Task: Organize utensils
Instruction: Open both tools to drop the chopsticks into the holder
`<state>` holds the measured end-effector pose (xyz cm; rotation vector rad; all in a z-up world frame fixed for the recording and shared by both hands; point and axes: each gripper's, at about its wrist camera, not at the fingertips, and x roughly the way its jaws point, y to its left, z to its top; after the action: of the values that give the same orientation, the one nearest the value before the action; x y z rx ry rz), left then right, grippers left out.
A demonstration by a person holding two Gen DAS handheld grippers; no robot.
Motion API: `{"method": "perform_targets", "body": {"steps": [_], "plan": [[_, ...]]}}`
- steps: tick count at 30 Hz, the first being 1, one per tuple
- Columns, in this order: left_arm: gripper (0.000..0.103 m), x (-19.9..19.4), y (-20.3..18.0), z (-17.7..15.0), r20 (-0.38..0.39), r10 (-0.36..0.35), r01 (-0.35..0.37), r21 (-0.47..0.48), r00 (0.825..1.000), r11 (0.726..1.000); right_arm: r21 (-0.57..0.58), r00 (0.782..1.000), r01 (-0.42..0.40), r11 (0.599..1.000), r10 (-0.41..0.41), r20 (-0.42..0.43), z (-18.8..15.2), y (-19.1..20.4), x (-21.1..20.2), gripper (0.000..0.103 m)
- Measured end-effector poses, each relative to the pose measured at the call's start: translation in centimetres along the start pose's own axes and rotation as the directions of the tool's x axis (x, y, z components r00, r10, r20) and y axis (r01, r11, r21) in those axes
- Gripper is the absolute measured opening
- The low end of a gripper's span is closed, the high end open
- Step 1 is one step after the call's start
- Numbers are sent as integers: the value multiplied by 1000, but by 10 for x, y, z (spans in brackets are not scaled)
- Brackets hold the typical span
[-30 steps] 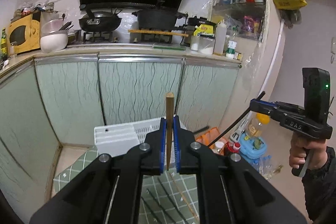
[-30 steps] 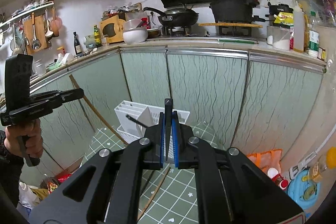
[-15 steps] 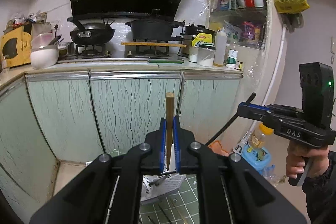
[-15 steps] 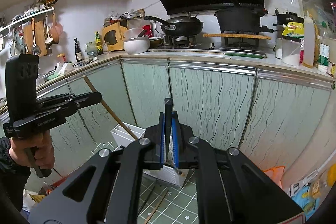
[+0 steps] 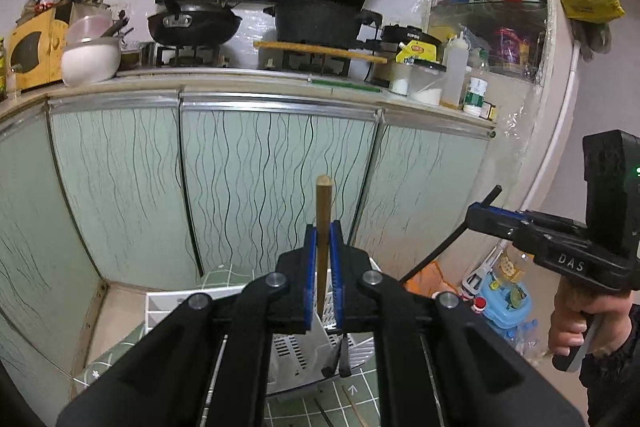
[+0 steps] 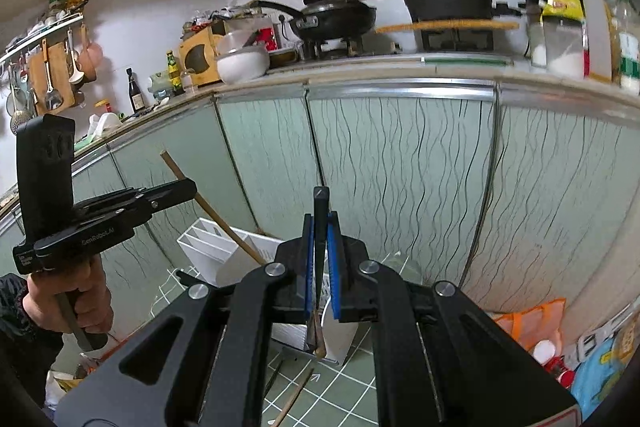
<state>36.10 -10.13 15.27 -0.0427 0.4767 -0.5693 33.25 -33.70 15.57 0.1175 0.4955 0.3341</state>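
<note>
Both pairs of fingers are pinched tight, each on one chopstick. Our left gripper point(image 5: 323, 267) clamps a wooden chopstick point(image 5: 323, 211) between its blue pads, the stick standing roughly upright through the jaws with its blunt end above and its tip below, over the white utensil caddy point(image 5: 304, 343). Our right gripper point(image 6: 321, 267) holds a black chopstick point(image 6: 320, 211) the same way, near vertical, its lower end hanging just above the caddy's near corner.

The caddy sits on the green tiled floor point(image 6: 352, 375) in front of the pale green cabinet doors point(image 5: 260, 179), below and just ahead of both grippers. From the right wrist view we see the left gripper off to the left, its wooden chopstick slanting down toward the caddy's left compartments point(image 6: 212, 247). From the left wrist view the right gripper sits off to the right and the black chopstick runs down-left toward the caddy.

What the next move seems to turn on is this: both sticks already point their long axes downward at the caddy's open top, so a compartment lies straight below each tip. We cannot tell which hand is nearer. A few loose chopsticks point(image 6: 294, 395) lie on the floor on the near side of the caddy, not yet sorted.
</note>
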Motion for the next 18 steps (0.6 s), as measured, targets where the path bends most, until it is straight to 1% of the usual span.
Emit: {"method": "perform_targets", "body": {"steps": [3, 5, 6, 7, 8, 9, 10, 11, 12, 13, 14, 15, 18], "plan": [[8, 9, -1, -7, -21, -7, 7, 3, 1000, 1000, 12, 1000, -9, 1000, 9, -20, -8, -6, 9, 6], [9, 16, 0, -12, -41, -20, 20, -5, 999, 1000, 8, 1000, 0, 1000, 0, -21, -13, -7, 13, 6], [9, 18, 1, -14, -46, -22, 22, -9, 999, 1000, 2, 1000, 10, 1000, -9, -15, -15, -8, 13, 8], [21, 20, 1, -16, -54, -26, 25, -10, 998, 1000, -3, 1000, 18, 1000, -18, -18, -17, -8, 14, 21], [52, 21, 1, -17, -57, -21, 21, -8, 998, 1000, -9, 999, 28, 1000, -28, -19, -19, -7, 14, 43], [72, 20, 1, -19, -50, 4, -4, 1, 999, 1000, -16, 999, 36, 999, -36, -13, -21, -7, 11, 55], [94, 17, 0, -22, -32, 26, -26, 10, 999, 1000, -24, 999, 45, 999, -45, -8, -23, -6, 9, 74], [94, 11, -1, -23, -6, 33, -33, 19, 999, 999, -30, 999, 48, 998, -49, -8, -25, -6, 8, 75], [94, 6, -2, -25, 4, 28, -28, 31, 1000, 999, -38, 998, 58, 998, -59, -14, -27, -5, 6, 76], [94, 3, -3, -26, 1, 36, -36, 36, 999, 999, -42, 998, 68, 997, -68, -16, -28, -4, 5, 82], [94, -1, -4, -27, 1, 55, -55, 43, 998, 998, -51, 996, 91, 995, -91, -11, -30, -3, 2, 92], [94, -5, -5, -29, 3, 70, -70, 55, 998, 996, -57, 994, 112, 992, -112, -3, -32, -2, -1, 96], [95, -19, -11, -30, 12, 106, -107, 91, 994, 990, -82, 989, 145, 986, -146, 1, -36, 5, -9, 96]]}}
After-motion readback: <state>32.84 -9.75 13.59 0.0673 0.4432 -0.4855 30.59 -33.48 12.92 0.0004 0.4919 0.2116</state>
